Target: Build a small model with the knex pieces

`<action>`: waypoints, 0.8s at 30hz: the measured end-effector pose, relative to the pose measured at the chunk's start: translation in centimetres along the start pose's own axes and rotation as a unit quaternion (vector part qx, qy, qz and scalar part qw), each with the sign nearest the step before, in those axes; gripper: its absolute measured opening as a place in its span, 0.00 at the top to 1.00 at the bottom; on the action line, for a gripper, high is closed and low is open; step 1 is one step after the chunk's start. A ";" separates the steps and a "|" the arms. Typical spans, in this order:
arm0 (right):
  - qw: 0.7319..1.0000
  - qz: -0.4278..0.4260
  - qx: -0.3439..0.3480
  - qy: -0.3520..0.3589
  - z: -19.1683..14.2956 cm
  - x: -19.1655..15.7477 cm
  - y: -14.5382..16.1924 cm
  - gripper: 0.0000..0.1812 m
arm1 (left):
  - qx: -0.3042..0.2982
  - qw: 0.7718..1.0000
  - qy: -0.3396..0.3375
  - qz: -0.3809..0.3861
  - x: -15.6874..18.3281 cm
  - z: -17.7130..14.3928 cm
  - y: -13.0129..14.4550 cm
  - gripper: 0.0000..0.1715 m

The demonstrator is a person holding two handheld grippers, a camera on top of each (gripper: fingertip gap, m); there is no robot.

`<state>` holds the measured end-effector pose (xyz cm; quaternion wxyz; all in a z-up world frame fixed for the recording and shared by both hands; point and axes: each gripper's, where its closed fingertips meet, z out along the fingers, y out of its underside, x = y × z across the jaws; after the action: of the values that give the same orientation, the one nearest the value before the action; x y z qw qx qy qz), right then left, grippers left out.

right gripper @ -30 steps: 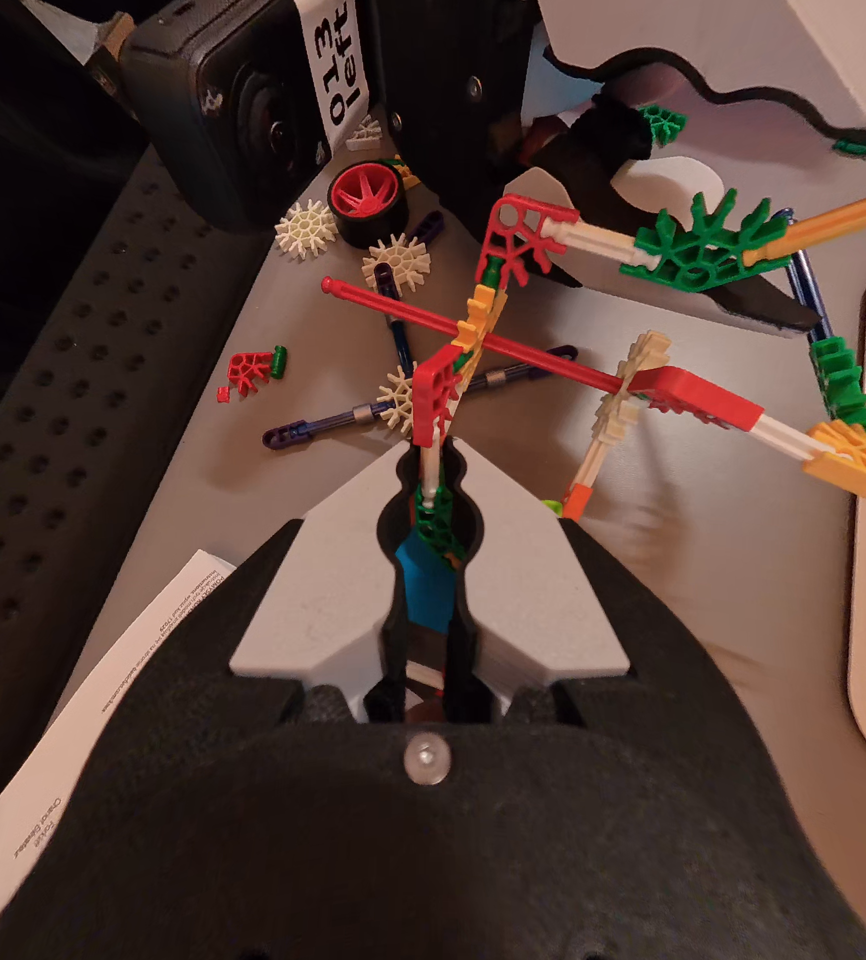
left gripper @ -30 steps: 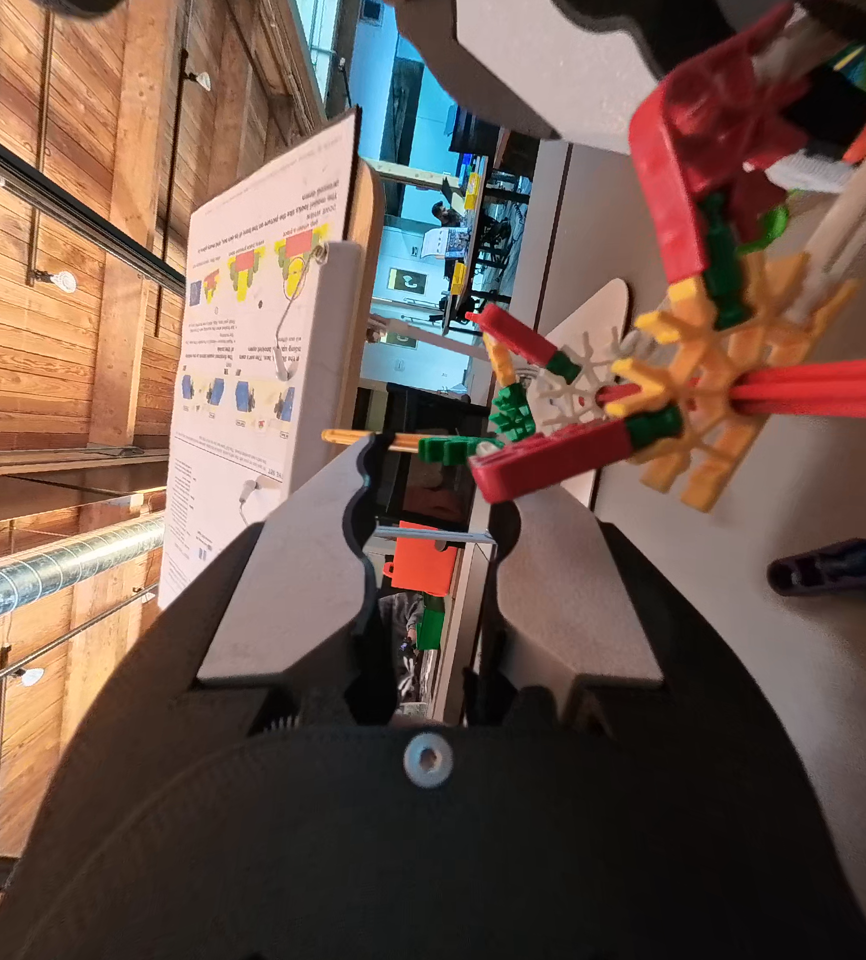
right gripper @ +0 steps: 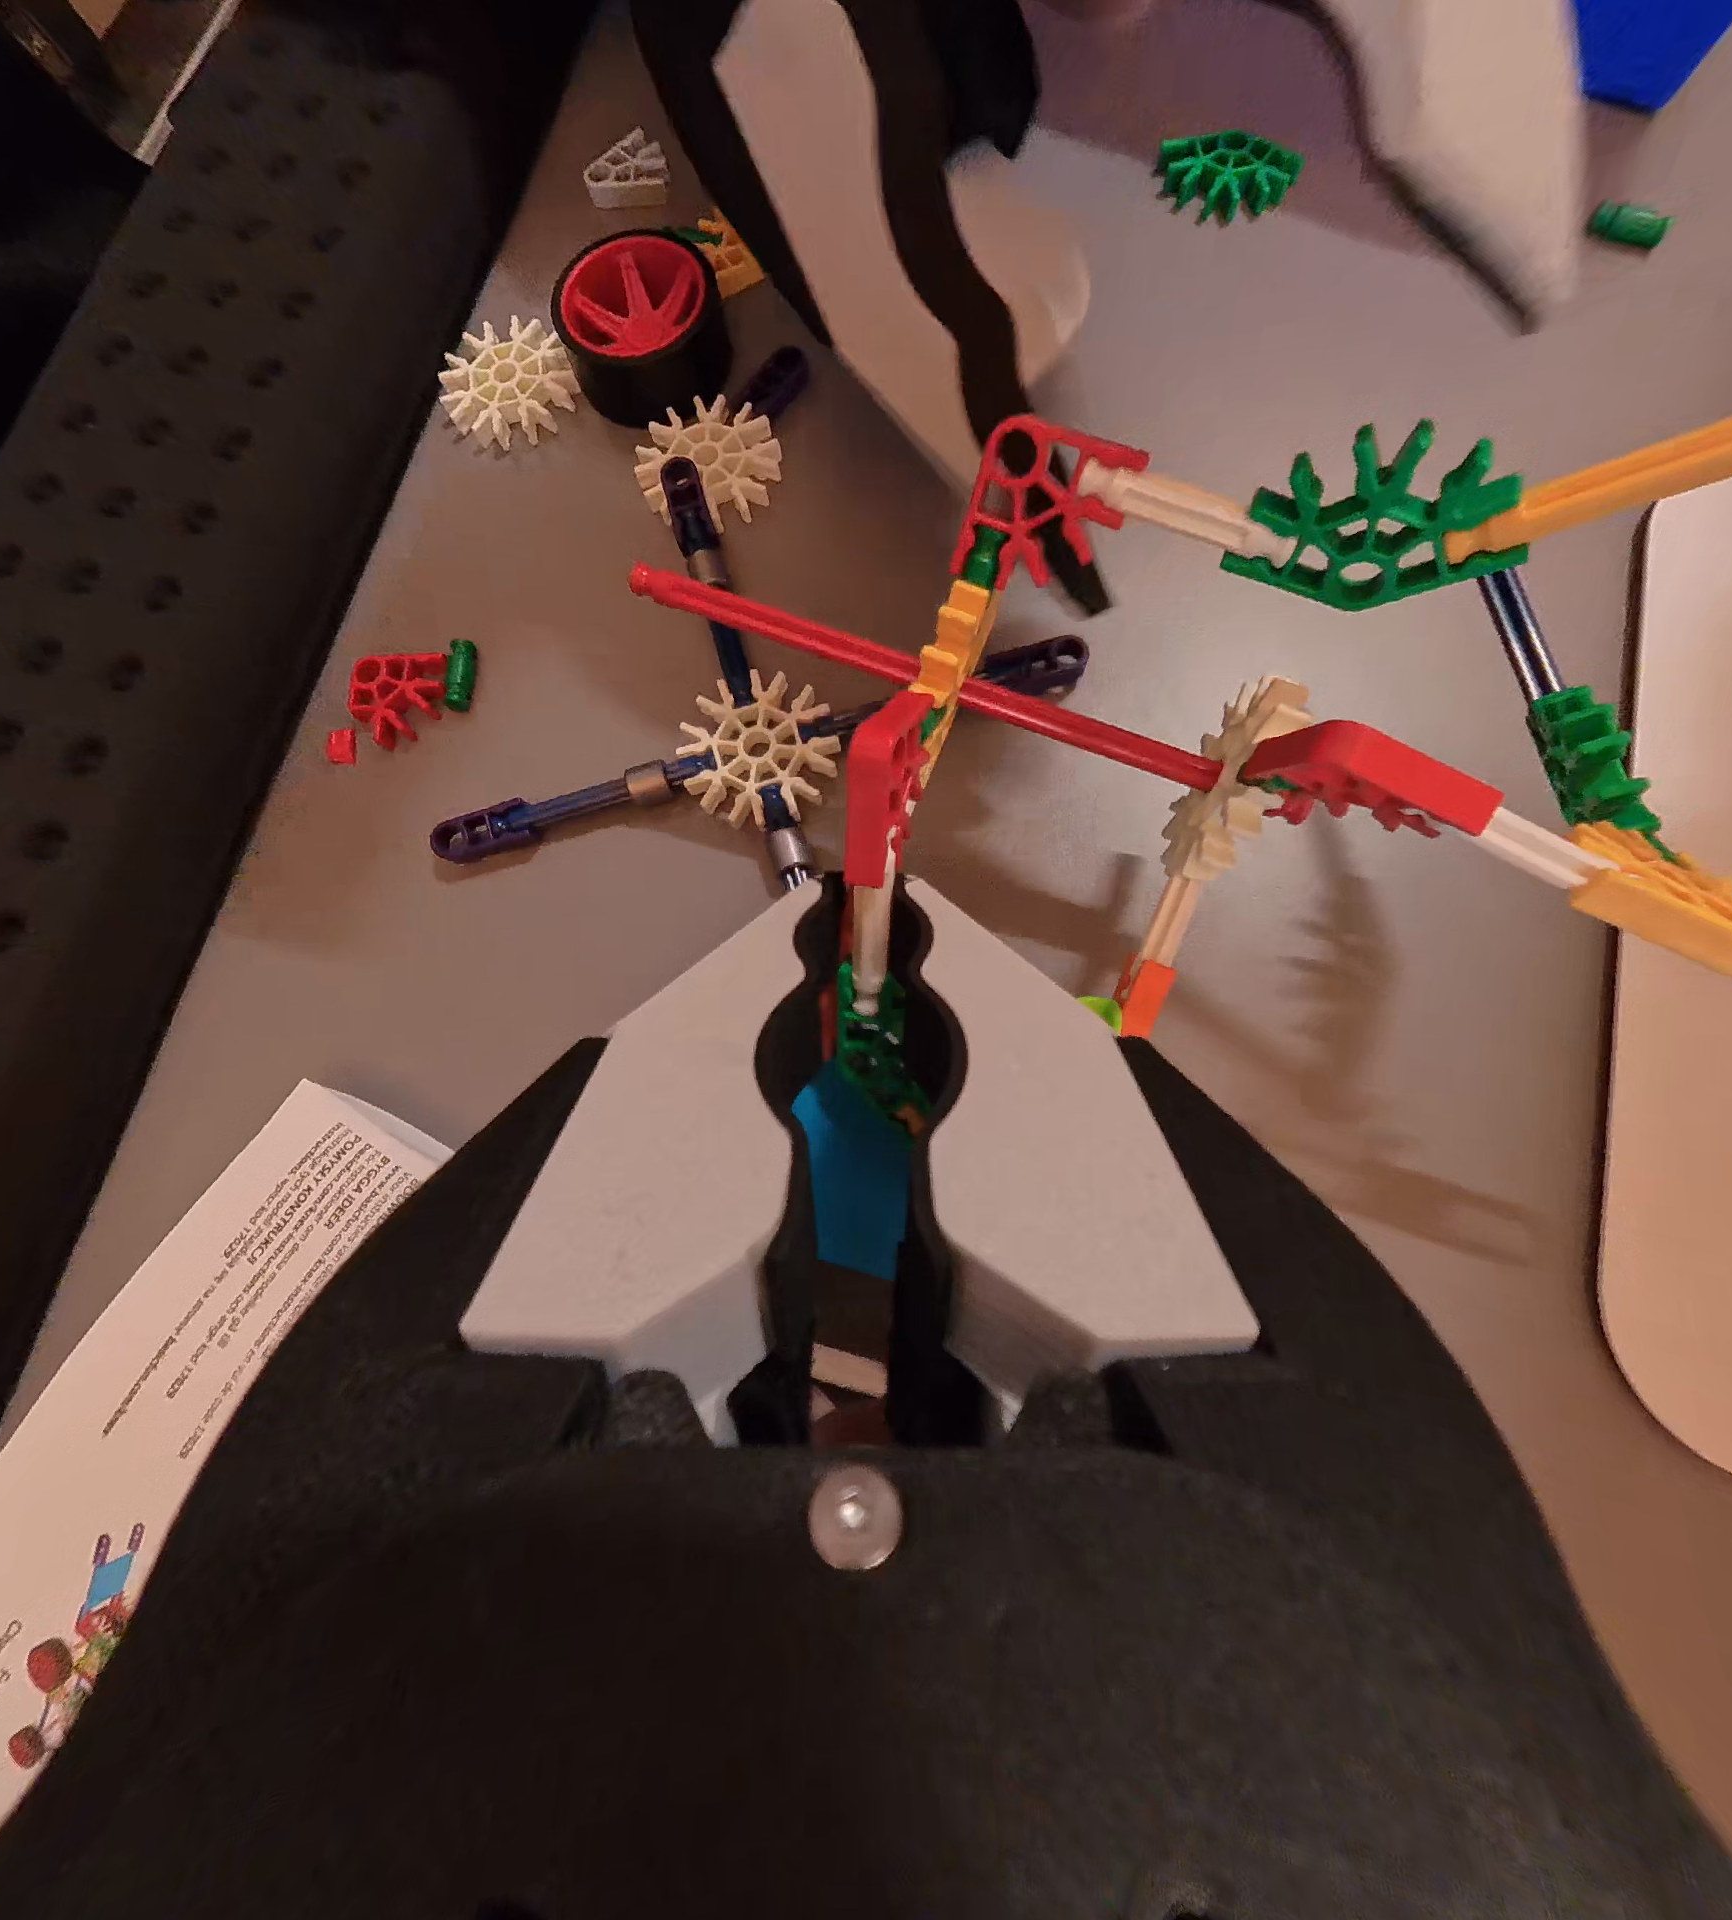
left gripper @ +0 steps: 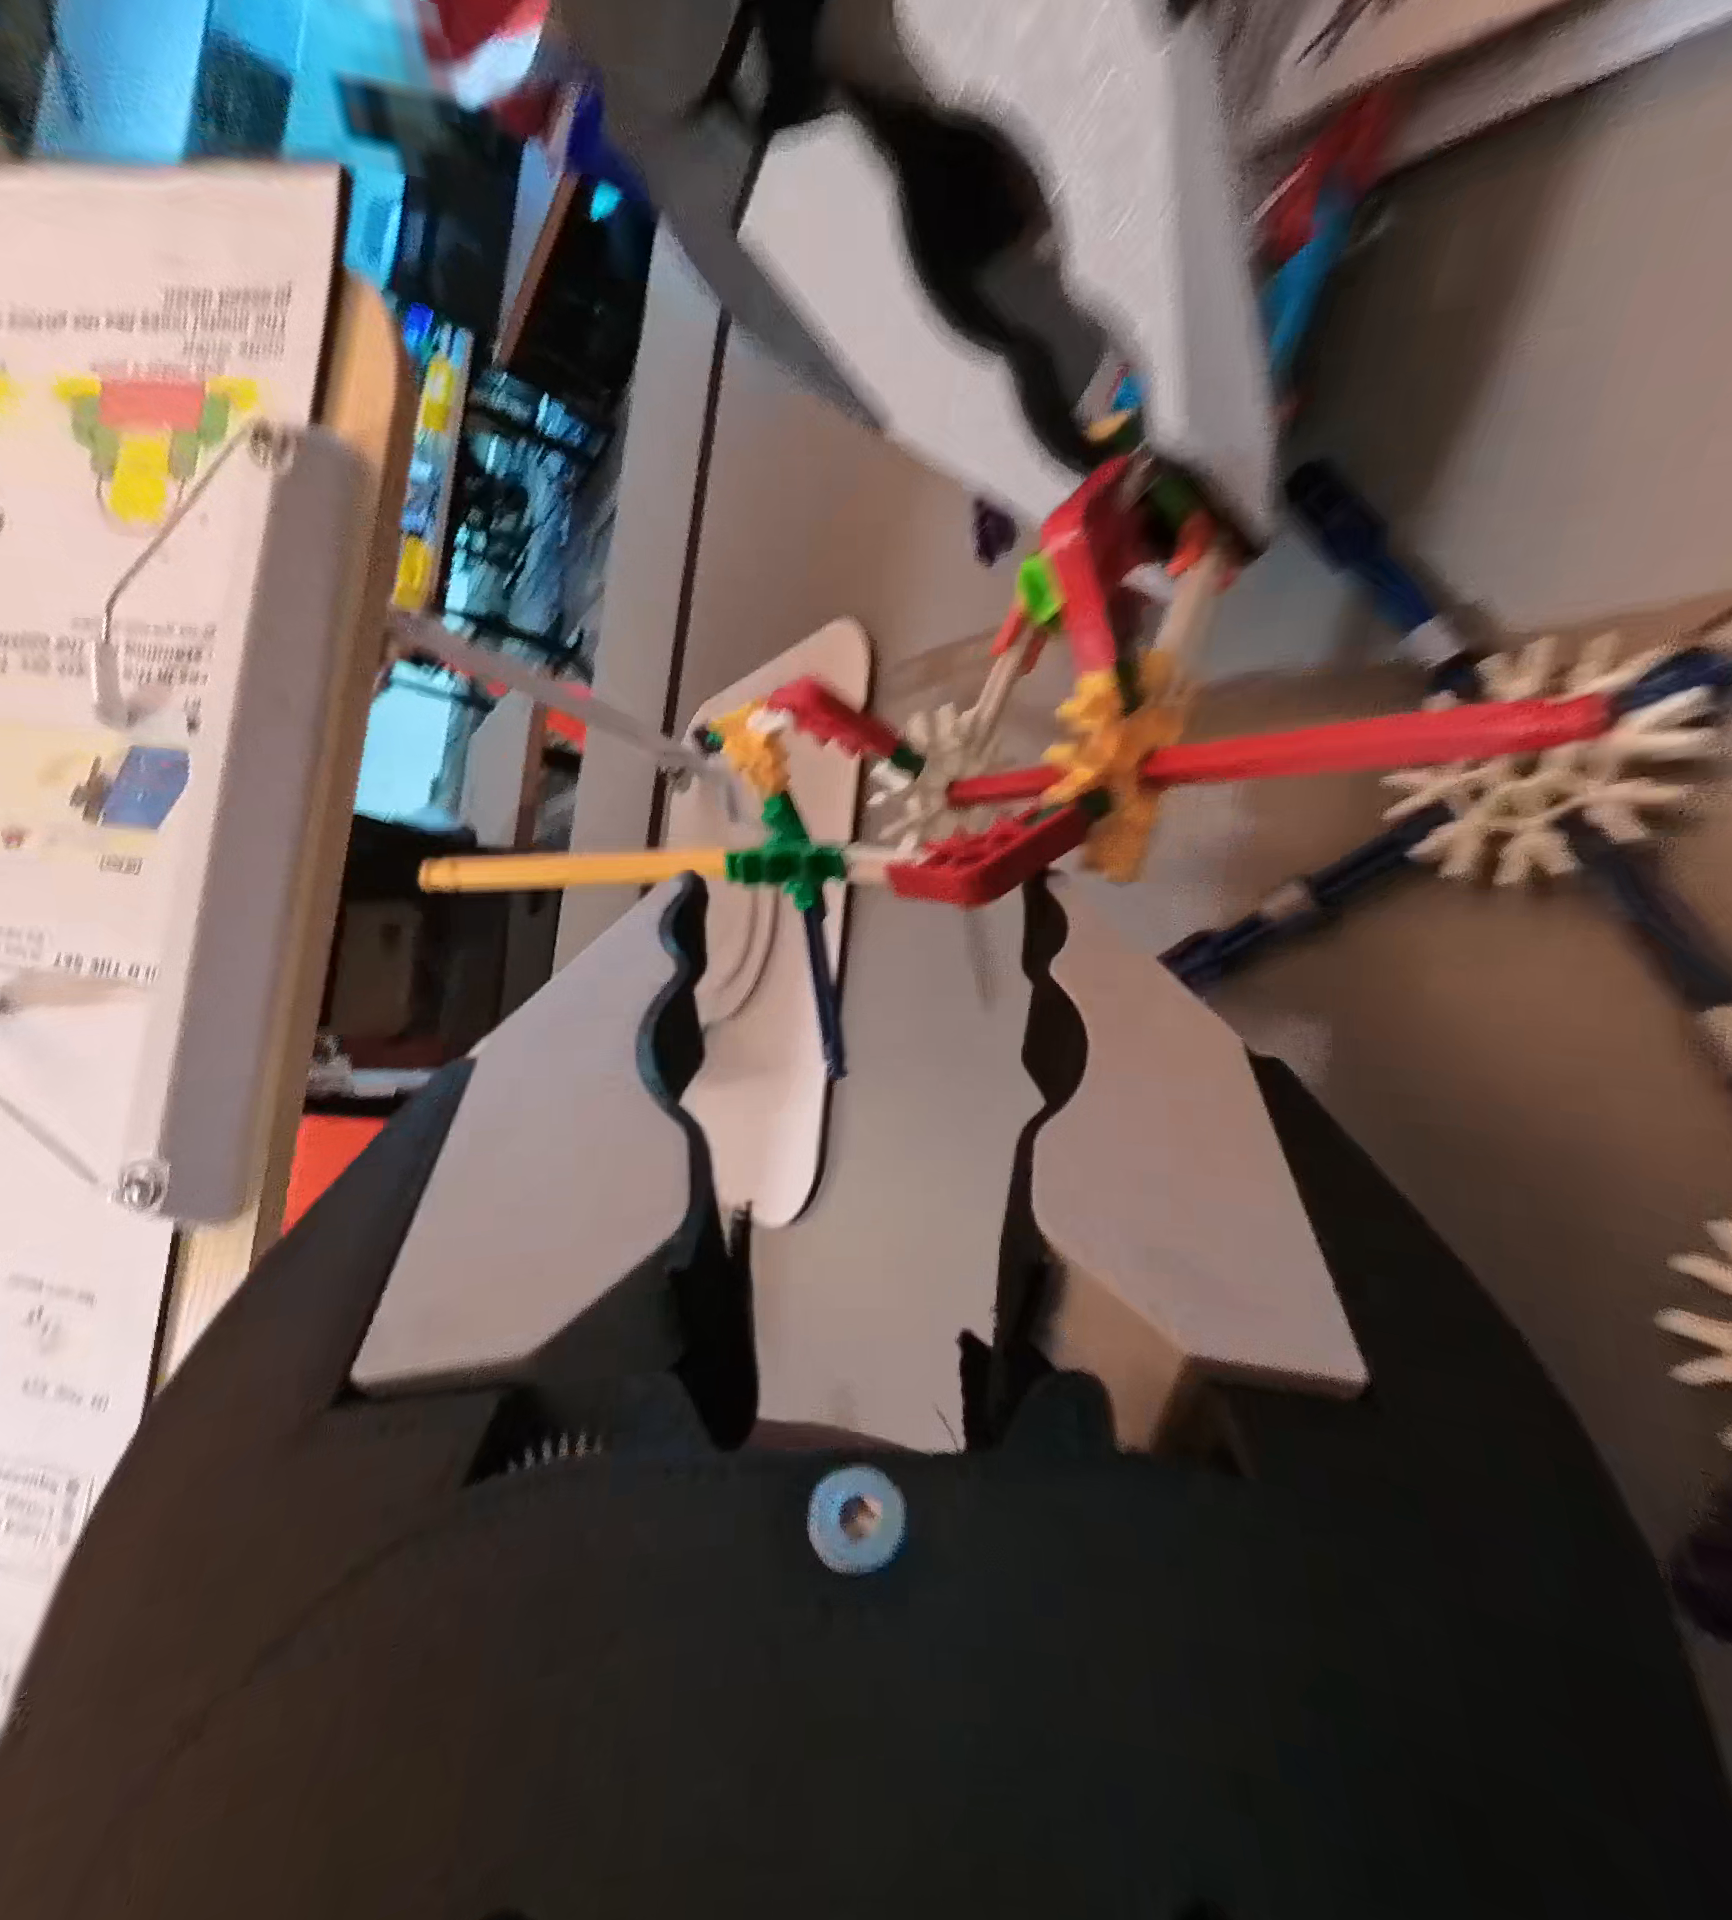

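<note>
A toy model of rods and connectors (right gripper: 1381, 525), in red, yellow, green and white, hangs above the grey table (right gripper: 1257, 1091). My right gripper (right gripper: 867, 894) is shut on its near end, on a white rod, a green connector and a blue piece. My left gripper (left gripper: 862, 904) is open and empty. Its tips lie just short of the model's red connector (left gripper: 976, 862) and green connector (left gripper: 784, 862). In the right wrist view the left gripper's fingers (right gripper: 893, 260) are spread wide behind the model. The left wrist view is blurred.
Loose parts lie on the table: a black wheel with a red hub (right gripper: 638, 312), white snowflake connectors (right gripper: 507, 379), a star of blue rods (right gripper: 758, 746), a red connector (right gripper: 394, 691). A leaflet (right gripper: 218, 1351), a black perforated mat (right gripper: 114, 520) and an instruction board (left gripper: 62, 727) lie around.
My left gripper has opened wider and drawn back from the model's red connector. My right gripper still holds the model in the same place.
</note>
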<state>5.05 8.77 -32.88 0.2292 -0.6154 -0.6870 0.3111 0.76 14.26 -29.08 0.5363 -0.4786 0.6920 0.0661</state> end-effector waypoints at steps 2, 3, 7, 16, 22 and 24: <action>1.000 -0.008 -0.009 -0.002 0.0 -0.2 0.3 0.97 | -0.005 1.000 0.021 0.021 1.1 -0.3 -0.7 0.71; 1.000 -0.011 -0.016 0.000 0.1 -0.2 0.4 0.97 | -0.013 0.999 0.021 0.033 1.3 -0.2 -0.7 0.71; 1.000 -0.018 -0.024 -0.001 0.4 -0.4 0.7 0.97 | -0.018 0.997 0.037 0.064 2.4 -0.3 -0.6 0.75; 0.999 -0.009 -0.018 -0.029 -0.3 -1.1 0.9 0.97 | 0.011 0.992 0.020 0.120 3.1 -0.4 -1.8 0.88; 0.999 -0.032 -0.029 0.017 -0.9 -0.1 0.6 0.93 | 0.009 0.990 0.022 0.141 3.8 0.2 -1.8 0.94; 0.998 -0.043 -0.038 0.042 -1.2 0.4 0.6 0.93 | 0.009 0.990 0.020 0.141 3.8 0.3 -1.7 0.95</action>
<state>6.26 9.41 -32.51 0.2474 -0.6063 -0.7136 0.2490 2.36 11.27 -31.51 0.5125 -0.3727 0.7634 0.1251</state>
